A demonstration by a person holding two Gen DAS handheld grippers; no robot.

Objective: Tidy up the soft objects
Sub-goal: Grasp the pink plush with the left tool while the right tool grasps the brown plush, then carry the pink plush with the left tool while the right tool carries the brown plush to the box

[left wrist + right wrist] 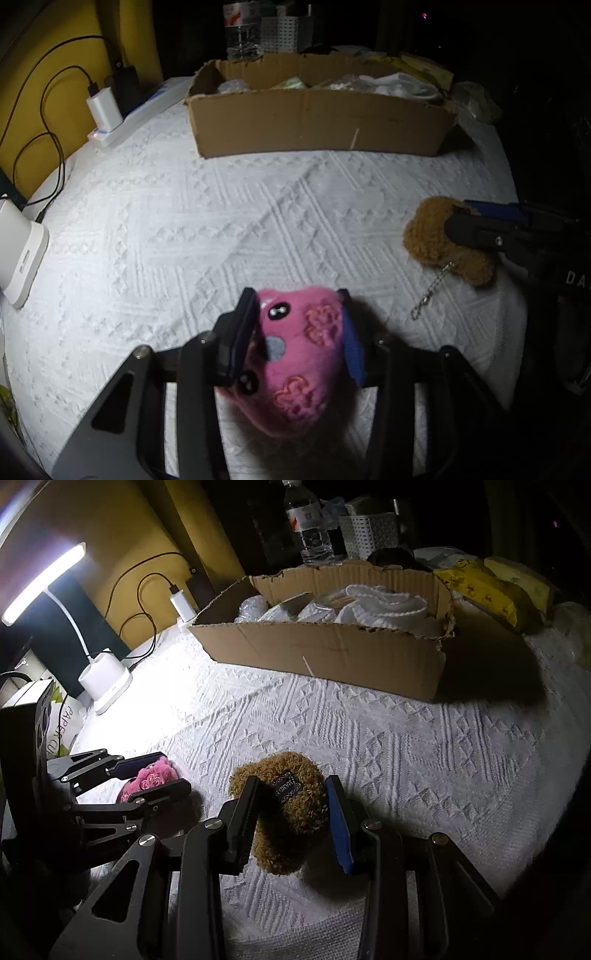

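A pink plush toy (295, 354) with bead eyes and stitched flowers lies on the white textured cover (221, 221). My left gripper (299, 332) is shut on it, a pad pressed into each side. In the right wrist view that gripper (173, 771) is at the left with the pink toy (147, 779) between its fingers. A curly brown plush toy (291, 801) with a small dark label sits in my right gripper (295, 819), both pads against it. The left wrist view shows the brown toy (428, 240) at the right, its bead chain (430, 291) trailing on the cover.
An open cardboard box (332, 653) with white soft items inside stands across the far side. A lit desk lamp (105, 679), a power strip with charger (105, 110) and cables line the left edge. A water bottle (310, 524), white basket (369, 531) and yellow packets (480, 587) lie behind the box.
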